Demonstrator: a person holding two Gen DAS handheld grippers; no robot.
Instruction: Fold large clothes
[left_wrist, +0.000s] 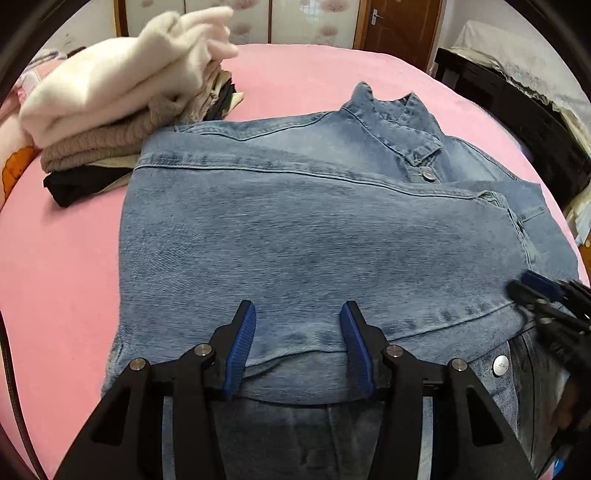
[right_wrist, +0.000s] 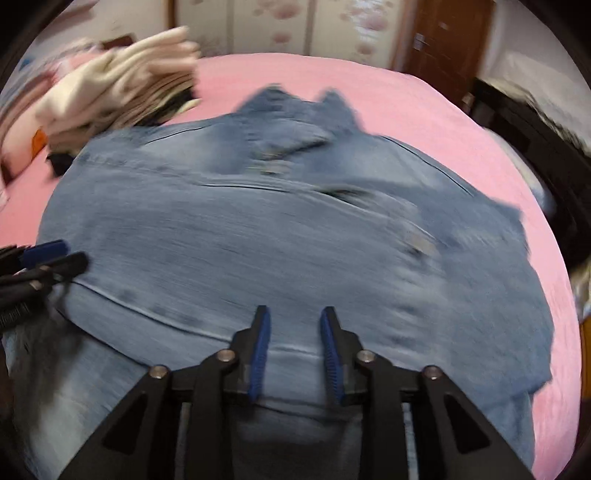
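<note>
Folding a denim jacket (left_wrist: 314, 229) on a pink bed (left_wrist: 59, 266) is the job, and it looks well along: the jacket lies collar-up toward twelve o'clock, with a panel of cloth already laid over its lower part, the folded edge running across just ahead of both tools. The left hand-held gripper (left_wrist: 298, 317) hangs over that edge at six o'clock in its own view, jaws parted, blue pads on either side of bare denim and pinching nothing. The right hand-held gripper (right_wrist: 295, 321) is likewise released, its jaws apart a little less widely, above the same edge; its view is smeared, so fine contact cannot be judged. Each tool shows in the other's picture, the right one at four o'clock, the left one at nine o'clock, so they work the hem well apart. A pile of folded clothes (left_wrist: 122, 99) sits at ten o'clock, just beside the jacket's shoulder. To finish this step well, I judge that both tools should let the layer settle flat, lift clear without snagging the hem, then take the next grip at matching points so the fold stays square. Heavy denim tends to spring back, so pressing the crease helps.
</note>
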